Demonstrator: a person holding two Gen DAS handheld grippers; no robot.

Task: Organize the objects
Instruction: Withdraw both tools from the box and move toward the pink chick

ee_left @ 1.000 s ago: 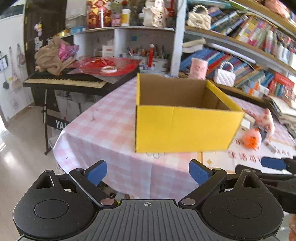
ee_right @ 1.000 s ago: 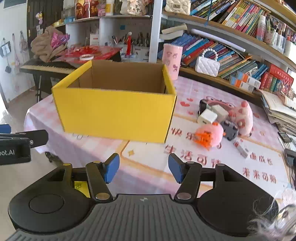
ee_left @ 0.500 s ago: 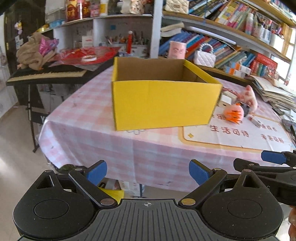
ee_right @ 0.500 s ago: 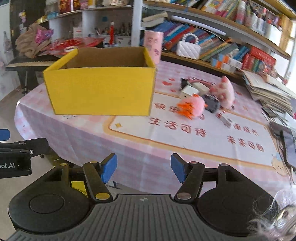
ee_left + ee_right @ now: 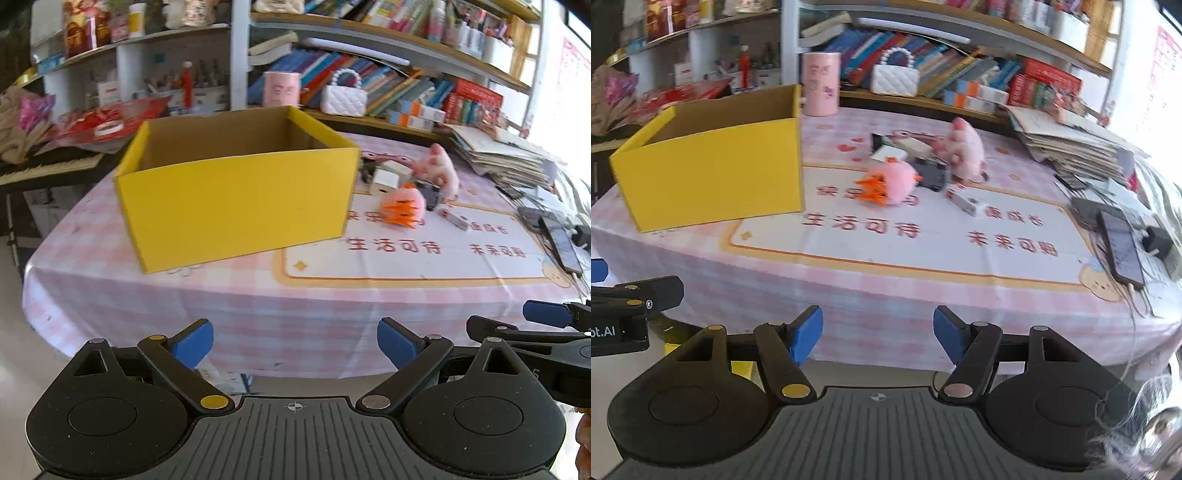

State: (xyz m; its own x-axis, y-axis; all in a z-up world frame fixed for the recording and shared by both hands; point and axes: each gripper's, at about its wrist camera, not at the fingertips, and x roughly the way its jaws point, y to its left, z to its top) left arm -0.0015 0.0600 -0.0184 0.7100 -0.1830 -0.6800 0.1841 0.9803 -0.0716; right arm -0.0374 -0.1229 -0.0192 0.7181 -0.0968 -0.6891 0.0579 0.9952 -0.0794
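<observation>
Meanwhile, both grippers short of the bench

Left gripper [image 5: 295, 343] and right gripper [image 5: 878, 334] hang before the bench [image 5: 923, 306], fingers apart and empty, the right's just widening. Yellow box [image 5: 236, 206] sits left; pink toys [image 5: 897, 179] lie beside it.

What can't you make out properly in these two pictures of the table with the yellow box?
- Floor of the yellow box: hidden by its front wall in both wrist views.
- Dark item between the pink fluffy toy and the pink pig plush: blurred and partly covered.
- Small white block: too blurred to identify.
- Phone surroundings: smeared at the right wrist view's edge.
</observation>
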